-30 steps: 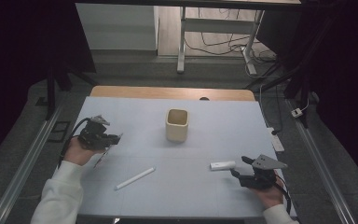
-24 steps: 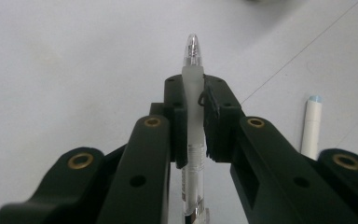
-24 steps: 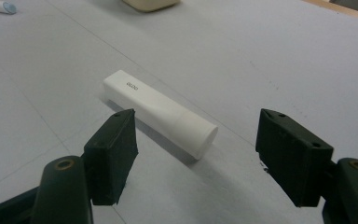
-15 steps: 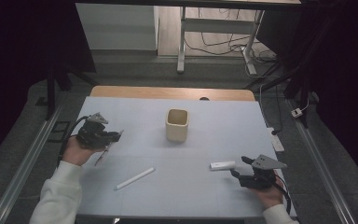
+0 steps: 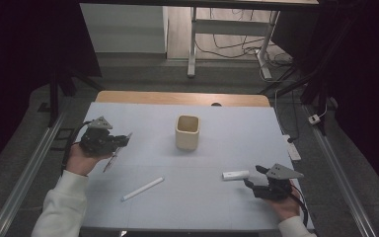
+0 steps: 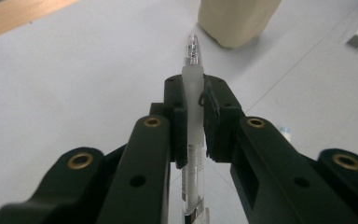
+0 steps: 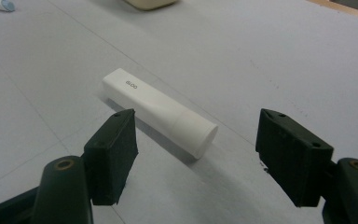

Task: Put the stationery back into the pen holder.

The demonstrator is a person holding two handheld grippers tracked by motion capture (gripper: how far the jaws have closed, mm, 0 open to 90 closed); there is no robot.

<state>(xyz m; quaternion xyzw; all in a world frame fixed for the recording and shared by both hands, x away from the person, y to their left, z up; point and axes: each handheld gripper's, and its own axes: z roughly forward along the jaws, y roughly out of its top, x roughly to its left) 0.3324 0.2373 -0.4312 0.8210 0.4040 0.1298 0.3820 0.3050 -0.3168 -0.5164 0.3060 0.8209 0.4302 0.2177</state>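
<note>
While the left gripper [image 5: 121, 140] clamps a clear pen [image 6: 192, 116] tip-forward, seemingly aimed at the beige cup [image 5: 187, 132] at its 3 o'clock, the right gripper [image 5: 254, 178] stands spread before a white tube [image 7: 158, 110]. The cup's contents cannot be told; a white marker [image 5: 142, 188] lies at its 7 o'clock.

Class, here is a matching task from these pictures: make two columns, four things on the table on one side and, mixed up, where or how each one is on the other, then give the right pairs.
Things:
1. clear pen
2. white tube
3. beige cup
4. white marker

States:
A. stands upright mid-table
B. lies before the open right gripper
C. clamped in the left gripper
D. lies free near the table's front, left of centre

Pairs: 1-C, 2-B, 3-A, 4-D
</note>
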